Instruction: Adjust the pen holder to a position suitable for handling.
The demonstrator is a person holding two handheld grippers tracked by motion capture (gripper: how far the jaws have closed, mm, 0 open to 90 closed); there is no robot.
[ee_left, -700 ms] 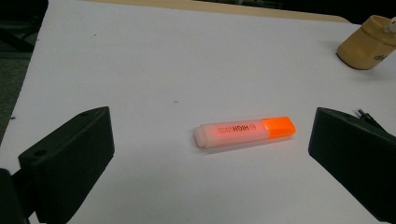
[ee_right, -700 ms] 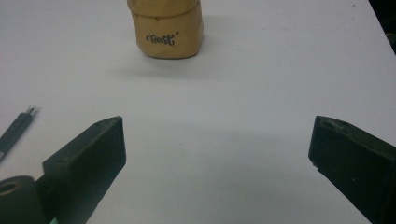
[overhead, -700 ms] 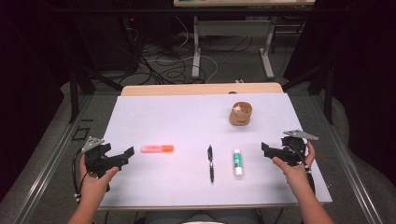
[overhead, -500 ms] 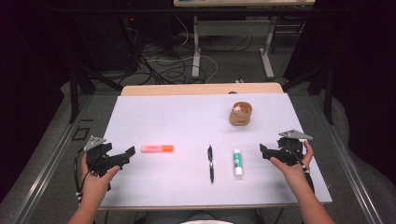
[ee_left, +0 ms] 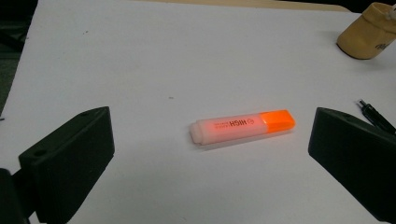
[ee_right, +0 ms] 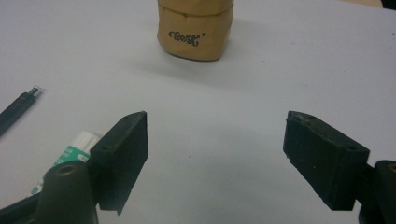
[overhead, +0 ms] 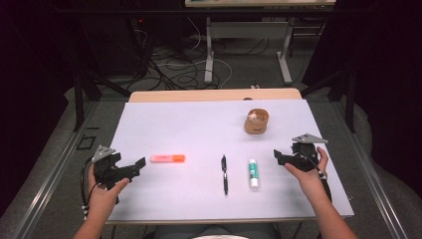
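We have a white tabletop (overhead: pixel 189 134) with four things spread out well apart along its middle and right, which leaves room to come at each one singly. Largest is the tan paper cup (overhead: pixel 256 121), upright at the far right; we judge it stands back there so that things can be carried to it without knocking the rest. Next is the orange highlighter (overhead: pixel 167 158), lying flat on its side toward the near left, its long axis running left to right. The glue stick (overhead: pixel 253 173) and the black pen (overhead: pixel 224 173) lie near the middle right, side by side but apart, both pointing near to far.

Our left gripper (overhead: pixel 140 165) hovers low just left of the highlighter, its fingers (ee_left: pixel 70 158) spread wide and empty; in the left gripper view the highlighter (ee_left: pixel 243 128) sits between and beyond them, so we read this as lining up for a grasp across its narrow body. Our right gripper (overhead: pixel 276 156) hangs just right of the glue stick, fingers (ee_right: pixel 123 149) open and empty, aimed toward the cup (ee_right: pixel 195 29), with the glue stick (ee_right: pixel 70 156) beside its left finger.
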